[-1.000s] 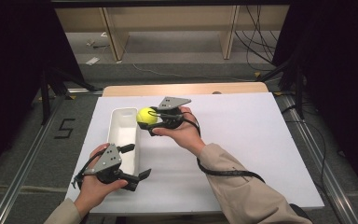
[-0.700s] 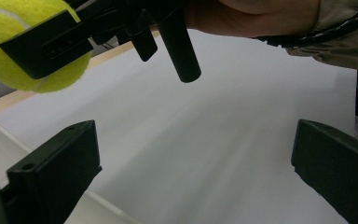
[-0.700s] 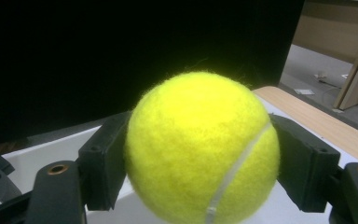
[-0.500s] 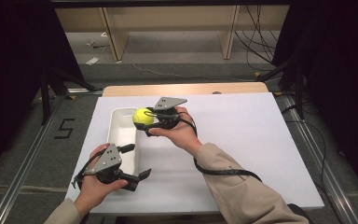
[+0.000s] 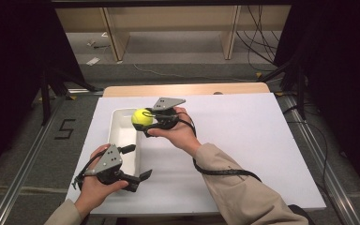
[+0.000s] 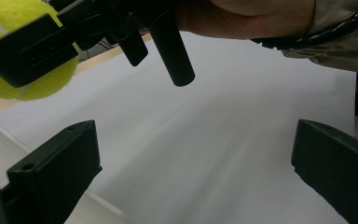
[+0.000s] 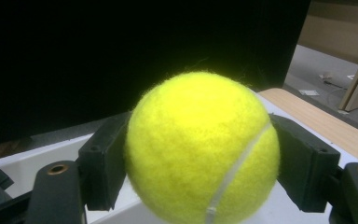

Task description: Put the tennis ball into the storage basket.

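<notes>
A yellow tennis ball is clamped between the jaws of my right gripper, held above the far end of a white rectangular tray. In the right gripper view the ball bulges between both black pads. My left gripper rests low near the table's front left, beside the tray's near end, jaws wide apart with nothing between them. The left gripper view has its open jaws over the white tabletop, with the ball and the right gripper above at upper left.
The white tabletop spreads wide to the right of the tray. A wooden strip runs along the far edge. Metal rails flank the table, and dark curtains stand on both sides.
The right gripper with the ball has drifted slightly left, farther over the tray. The left gripper has stayed where it was.
</notes>
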